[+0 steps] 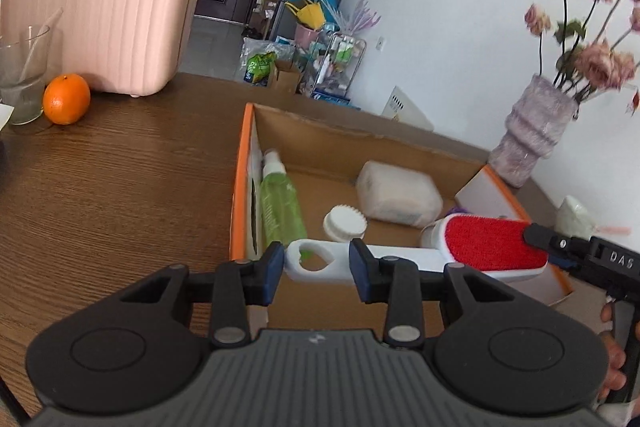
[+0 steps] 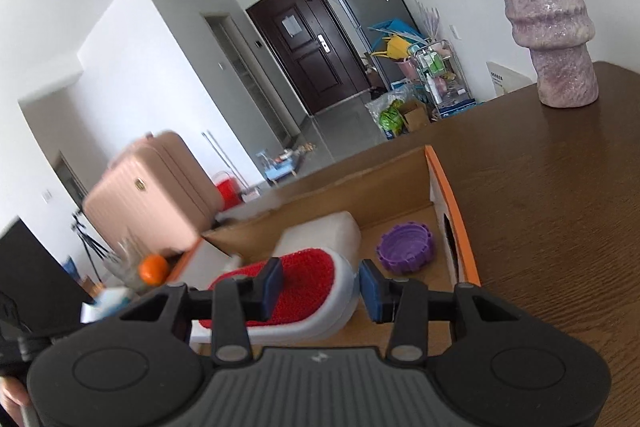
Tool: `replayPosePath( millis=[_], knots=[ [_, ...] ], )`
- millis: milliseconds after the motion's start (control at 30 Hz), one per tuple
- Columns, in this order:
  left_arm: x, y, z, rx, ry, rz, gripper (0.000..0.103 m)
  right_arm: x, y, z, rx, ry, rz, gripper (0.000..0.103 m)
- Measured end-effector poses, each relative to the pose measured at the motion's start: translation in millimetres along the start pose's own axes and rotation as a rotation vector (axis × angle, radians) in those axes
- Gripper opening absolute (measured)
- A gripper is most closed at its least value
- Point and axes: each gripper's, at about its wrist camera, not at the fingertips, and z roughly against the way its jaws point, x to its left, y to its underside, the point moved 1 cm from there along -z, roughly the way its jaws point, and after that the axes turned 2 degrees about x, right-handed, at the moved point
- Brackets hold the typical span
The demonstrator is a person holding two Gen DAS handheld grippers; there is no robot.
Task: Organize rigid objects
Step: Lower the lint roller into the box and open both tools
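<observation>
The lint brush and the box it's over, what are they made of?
Lint brush: probably smooth white plastic, slightly glossy, with a red fuzzy pad that looks like fabric pile. Box: cardboard, plain matte brown inside, its walls showing thin raw edges, printed orange and white outside.

Box: the open orange-edged cardboard box (image 1: 240, 187) stands on the brown wooden table (image 1: 120, 167).
In box: green spray bottle (image 1: 280, 207) along the left wall, white round ridged cap (image 1: 344, 223) right of it, white wrapped block (image 1: 396, 193) behind.
Behind-left: round orange fruit (image 1: 66, 99) before the pink ribbed hard-shell suitcase (image 1: 100, 7).
</observation>
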Motion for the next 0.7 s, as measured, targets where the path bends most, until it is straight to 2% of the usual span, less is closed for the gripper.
replayPosePath(
  millis=[100,200,300,367,500,567,633,700],
  knots=[
    [-5.9,4.0,0.6,-0.012,-0.03,-0.054,0.041,3.7,8.3,-7.7,0.002,0.036,0.054,0.042],
    [-11.1,7.8,-0.3,-0.021,-0.043,-0.083,0.04,11.7,16.8,-9.9,0.003,0.061,0.121,0.043],
    [-15.0,9.9,2.8,-0.015,-0.047,-0.081,0.041,19.8,19.3,-5.9,0.006,0.031,0.153,0.042],
    [-17.2,12.2,9.1,-0.017,-0.062,-0.077,0.041,27.6,19.1,2.1,-0.01,0.054,0.197,0.043],
    [-20.0,20.1,32.8,-0.029,-0.081,-0.062,0.041,37.3,13.6,35.4,-0.043,0.052,0.222,0.043],
    [-22.8,26.0,49.4,-0.036,-0.086,-0.062,0.041,41.2,10.6,57.7,-0.068,0.058,0.229,0.047],
    [-26.2,32.5,70.2,-0.061,-0.1,-0.067,0.043,46.5,8.3,80.2,-0.093,0.072,0.243,0.051],
    [-31.0,40.9,92.9,-0.105,-0.132,-0.08,0.05,53.9,11.1,102.1,-0.117,0.092,0.278,0.052]
  ],
)
